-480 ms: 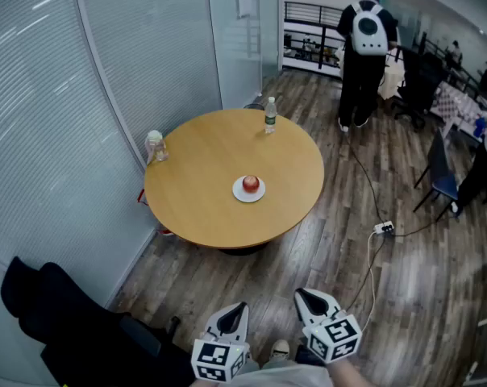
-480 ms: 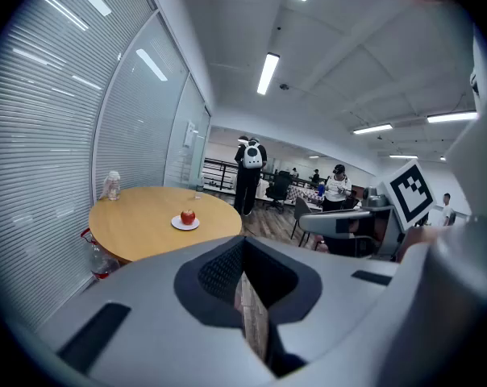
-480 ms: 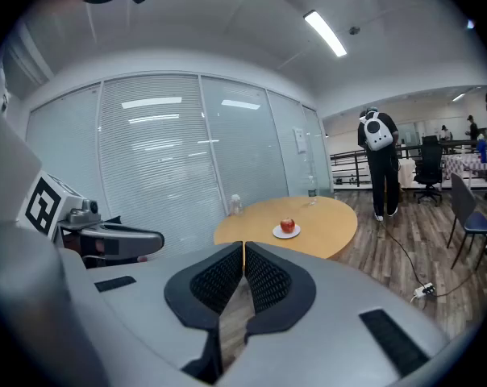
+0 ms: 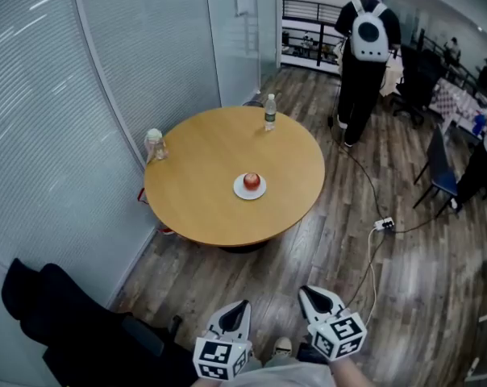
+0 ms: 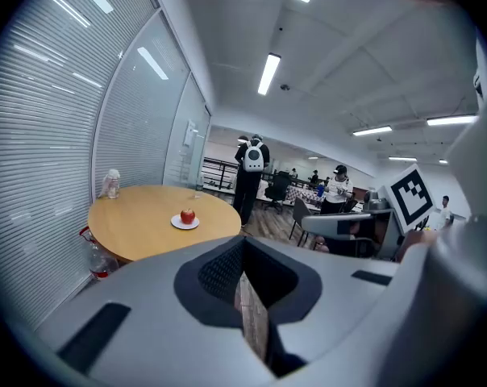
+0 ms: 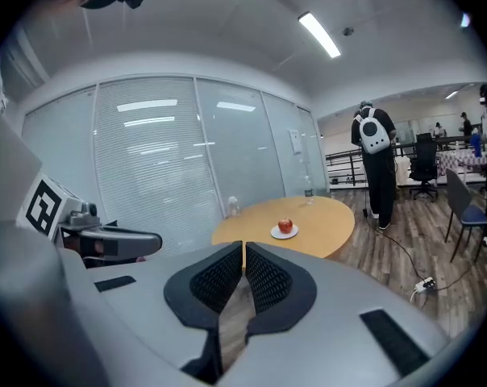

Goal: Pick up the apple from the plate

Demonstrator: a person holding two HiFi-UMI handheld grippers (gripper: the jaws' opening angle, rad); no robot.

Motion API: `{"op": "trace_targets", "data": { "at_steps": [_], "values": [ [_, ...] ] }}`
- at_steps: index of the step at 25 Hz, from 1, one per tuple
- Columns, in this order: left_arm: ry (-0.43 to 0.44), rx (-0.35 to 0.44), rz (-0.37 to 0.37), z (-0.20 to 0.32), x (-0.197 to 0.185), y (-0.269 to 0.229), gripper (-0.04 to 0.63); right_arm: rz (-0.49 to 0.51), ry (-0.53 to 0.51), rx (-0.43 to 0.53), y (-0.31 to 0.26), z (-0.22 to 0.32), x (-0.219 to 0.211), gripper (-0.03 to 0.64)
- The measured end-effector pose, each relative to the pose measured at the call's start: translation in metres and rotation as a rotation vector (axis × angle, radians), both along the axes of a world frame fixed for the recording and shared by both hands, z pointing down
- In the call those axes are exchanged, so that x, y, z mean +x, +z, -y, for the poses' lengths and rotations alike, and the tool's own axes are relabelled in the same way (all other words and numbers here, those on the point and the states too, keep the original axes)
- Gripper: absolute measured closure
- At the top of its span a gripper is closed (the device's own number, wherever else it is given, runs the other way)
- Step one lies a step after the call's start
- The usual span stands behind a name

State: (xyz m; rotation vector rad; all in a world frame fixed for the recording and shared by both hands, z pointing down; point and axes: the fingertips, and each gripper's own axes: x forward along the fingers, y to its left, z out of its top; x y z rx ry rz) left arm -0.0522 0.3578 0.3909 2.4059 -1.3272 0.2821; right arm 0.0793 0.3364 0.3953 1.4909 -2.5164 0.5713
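**Head view.** We see the round counter (image 4: 197, 185) with the apple (image 4: 251, 181) sitting on a white plate (image 4: 242, 192) a little right of its middle, well inside every edge. One bottle (image 4: 269, 113) stands at the far rim. A second bottle (image 4: 154, 145) stands at the left rim, close to the glass wall (image 4: 106, 71). Open wood floor (image 4: 251, 276) lies between the near edge and the left hand-held gripper (image 4: 240, 305) and right hand-held gripper (image 4: 308, 292), both well apart from the apple. A cable with a power strip (image 4: 384, 225) crosses the floor at right, and a person with a backpack (image 4: 364, 47) stands beyond the counter.

**Left gripper view.** The jaws are clenched together with nothing between them. The apple shows far ahead, to their left.

**Right gripper view.** The jaws are likewise clenched and empty. The apple and plate lie far ahead, just right of the jaw line.
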Motion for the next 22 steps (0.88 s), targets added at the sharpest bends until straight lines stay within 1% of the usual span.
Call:
{"op": "trace_targets", "data": {
  "at_steps": [3, 6, 11, 16, 19, 22],
  "values": [
    [0.004, 0.000, -0.003, 0.000, -0.003, 0.000, 0.593, 0.033, 0.011, 0.002, -0.003, 0.002, -0.001, 0.580],
    [0.006, -0.001, -0.008, -0.002, -0.011, -0.001, 0.592, 0.022, 0.030, -0.001, -0.004, 0.001, -0.003, 0.580],
    [0.023, -0.001, -0.011, -0.005, -0.030, 0.003, 0.594, 0.012, 0.053, -0.001, -0.003, -0.002, -0.019, 0.580],
    [0.042, -0.011, -0.003, -0.002, -0.049, -0.001, 0.594, 0.029, 0.076, -0.003, -0.009, -0.003, -0.036, 0.580],
    [0.053, -0.010, 0.000, 0.004, -0.051, 0.001, 0.594, 0.029, 0.081, 0.001, -0.008, 0.004, -0.038, 0.580],
    [0.052, -0.011, 0.006, 0.022, -0.052, 0.007, 0.592, 0.035, 0.087, 0.000, -0.002, 0.022, -0.036, 0.580]
  ]
}}
